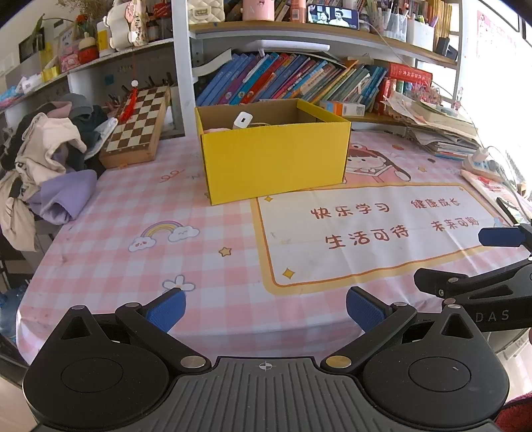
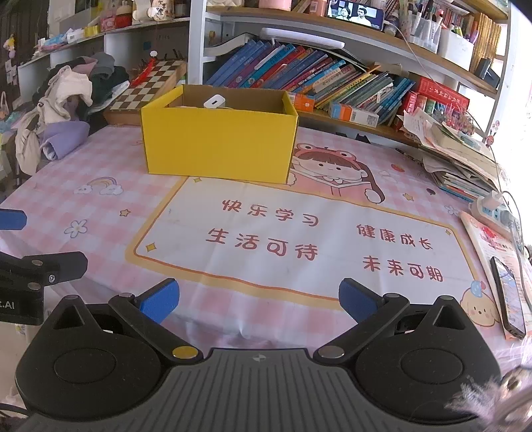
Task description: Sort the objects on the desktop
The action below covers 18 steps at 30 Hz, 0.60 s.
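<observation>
Left wrist view showed the table point(image 1: 99, 232) largely bare, the yellow box point(image 1: 276, 156) set at its far middle to collect things, a white charger point(image 1: 242, 120) already inside. My left gripper point(image 1: 266, 309) and right gripper point(image 2: 259, 297) hung apart and empty, ready.

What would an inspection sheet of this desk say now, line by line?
Surface: pink checked tablecloth, middle bare.
Job's things: yellow box open, white charger inside.
Clutter: clothes pile, chessboard, paper stack, phone at right edge.
Grippers: left tool open, empty; right tool open, empty.
Cables: power strip with a plug and a cord.
Surroundings: bookshelf behind, small screen lit.
</observation>
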{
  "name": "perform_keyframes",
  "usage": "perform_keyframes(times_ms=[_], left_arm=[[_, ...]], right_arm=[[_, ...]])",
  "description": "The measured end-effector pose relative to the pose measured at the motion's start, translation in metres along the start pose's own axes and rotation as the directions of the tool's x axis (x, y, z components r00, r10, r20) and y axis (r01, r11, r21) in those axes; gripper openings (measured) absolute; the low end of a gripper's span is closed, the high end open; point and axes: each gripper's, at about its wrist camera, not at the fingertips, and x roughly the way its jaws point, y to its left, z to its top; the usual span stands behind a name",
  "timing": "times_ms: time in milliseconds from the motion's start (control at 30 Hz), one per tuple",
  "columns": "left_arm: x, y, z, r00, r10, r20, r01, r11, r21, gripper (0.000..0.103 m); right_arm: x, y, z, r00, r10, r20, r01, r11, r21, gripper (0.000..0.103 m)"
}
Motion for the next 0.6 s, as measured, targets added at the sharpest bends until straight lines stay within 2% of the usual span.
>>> perform_keyframes(times_ms=[600], left_arm=[[0.0057,0.0027,-0.0002,0.999,-0.017,-0.032,0.017,1.000,-0.014,0.103]], right_arm=[[0.0017,0.0066,-0.0005,1.000,-0.006,-0.009,0.006,1.000,-0.014,0.103]])
